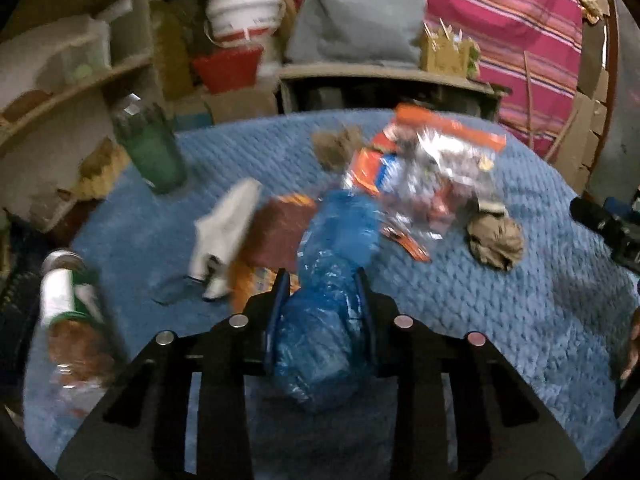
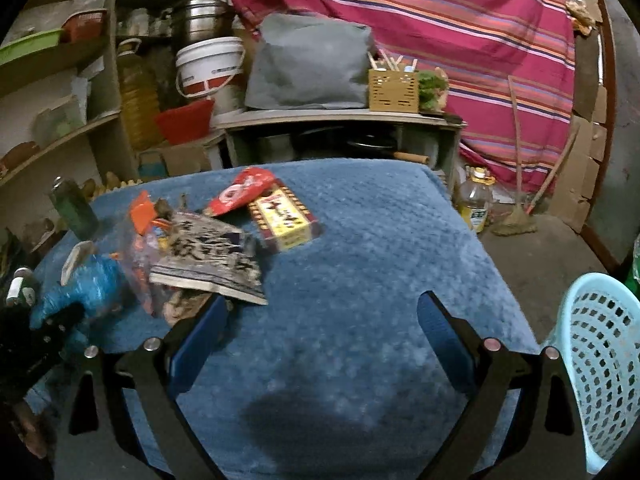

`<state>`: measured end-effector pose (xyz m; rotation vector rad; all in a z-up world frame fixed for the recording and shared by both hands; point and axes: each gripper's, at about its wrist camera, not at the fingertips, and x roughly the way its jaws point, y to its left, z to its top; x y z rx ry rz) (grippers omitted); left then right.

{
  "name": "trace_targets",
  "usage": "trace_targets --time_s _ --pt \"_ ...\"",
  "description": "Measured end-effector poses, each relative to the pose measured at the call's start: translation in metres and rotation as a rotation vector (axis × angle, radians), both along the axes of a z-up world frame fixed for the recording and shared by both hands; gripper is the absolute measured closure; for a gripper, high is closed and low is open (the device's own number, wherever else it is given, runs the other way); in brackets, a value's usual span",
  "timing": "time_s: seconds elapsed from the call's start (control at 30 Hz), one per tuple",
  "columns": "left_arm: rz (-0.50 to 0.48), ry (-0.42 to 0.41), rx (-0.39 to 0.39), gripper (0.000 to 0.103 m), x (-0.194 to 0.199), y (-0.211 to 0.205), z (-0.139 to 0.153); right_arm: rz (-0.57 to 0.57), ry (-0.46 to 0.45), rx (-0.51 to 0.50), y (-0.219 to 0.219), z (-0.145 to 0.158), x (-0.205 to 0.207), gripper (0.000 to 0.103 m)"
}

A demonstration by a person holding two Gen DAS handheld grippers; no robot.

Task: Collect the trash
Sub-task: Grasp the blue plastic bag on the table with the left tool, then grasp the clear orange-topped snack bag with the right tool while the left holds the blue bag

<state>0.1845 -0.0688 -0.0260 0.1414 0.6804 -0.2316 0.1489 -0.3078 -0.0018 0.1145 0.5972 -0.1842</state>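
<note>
My left gripper (image 1: 322, 284) is shut on a crumpled blue plastic bag (image 1: 332, 280), its pads pressing both sides of the bag just above the blue blanket-covered table (image 1: 500, 340). The same bag (image 2: 88, 284) shows at the left of the right wrist view. My right gripper (image 2: 324, 312) hangs open over bare blanket (image 2: 360, 240) with nothing between its fingers. Trash is piled near it: a black-and-white wrapper (image 2: 208, 256), a yellow box (image 2: 286, 216) and a red wrapper (image 2: 244, 190). Orange-and-silver wrappers (image 1: 432, 168) and a brown paper ball (image 1: 496, 240) lie beyond the bag.
A light blue perforated basket (image 2: 600, 360) stands off the table's right edge. A green bottle (image 1: 150, 148) stands at the table's far left, and a labelled bottle (image 1: 68, 300) lies at the near left. Shelves, a white bucket (image 2: 210, 66) and a low cabinet crowd the back.
</note>
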Motion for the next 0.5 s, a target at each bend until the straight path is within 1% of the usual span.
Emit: trace_targets --time_s 0.1,0.23,0.3,0.4,0.5 --pt "0.014 -0.055 -0.006 0.072 -0.012 0.012 0.016 0.035 0.003 -0.006 0.015 0.002 0.004 0.009" --pt "0.053 -0.139 0.026 0.072 -0.020 0.026 0.034 0.083 -0.006 0.003 0.038 0.007 0.009 0.009" --pt "0.071 -0.148 0.026 0.072 -0.019 0.034 0.036 0.109 -0.007 0.012 0.050 0.008 0.012 0.009" --pt "0.094 -0.176 0.027 0.072 -0.014 0.050 0.037 0.135 0.001 -0.028 0.072 0.009 0.022 0.009" --pt "0.123 -0.185 0.026 0.072 -0.008 0.064 0.038 0.152 -0.010 -0.069 0.088 0.014 0.033 0.009"
